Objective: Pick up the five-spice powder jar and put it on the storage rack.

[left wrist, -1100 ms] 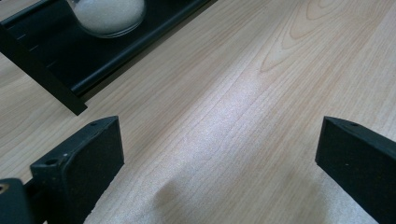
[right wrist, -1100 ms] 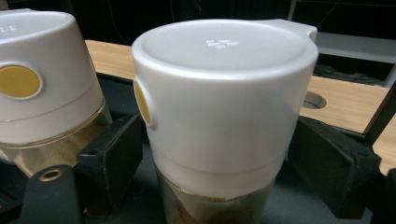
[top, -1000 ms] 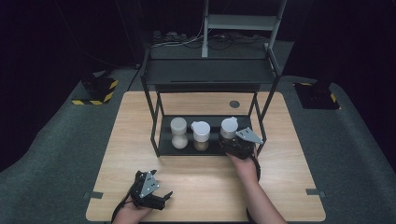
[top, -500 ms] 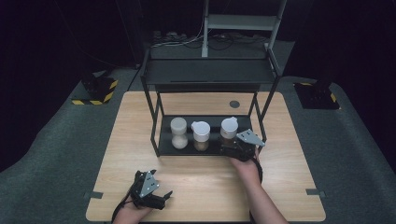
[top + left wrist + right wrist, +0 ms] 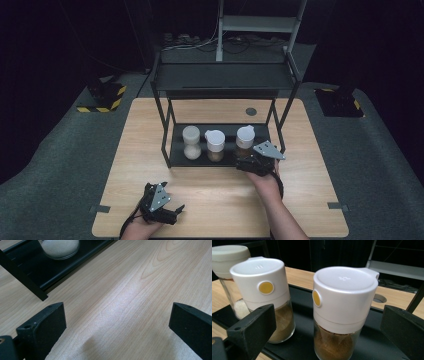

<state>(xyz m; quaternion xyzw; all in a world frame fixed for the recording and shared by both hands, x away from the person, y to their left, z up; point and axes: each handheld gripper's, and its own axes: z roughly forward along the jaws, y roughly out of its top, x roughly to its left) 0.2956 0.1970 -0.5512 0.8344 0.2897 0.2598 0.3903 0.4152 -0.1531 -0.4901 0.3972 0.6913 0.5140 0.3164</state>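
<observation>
Right hand-held gripper jaws just opened wide, empty, spice jar at 12 o'clock set on rack shelf. Left hand-held gripper open, empty. Next: back right off.

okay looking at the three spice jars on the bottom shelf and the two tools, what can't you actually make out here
- Right jar: its base is cut off by the bottom edge of the right gripper view.
- Middle jar: its lower left is hidden by a jaw of the right tool.
- Left jar: its top is cut off by the left gripper view's upper edge.
- Lid markings: too small in the high view.
</observation>
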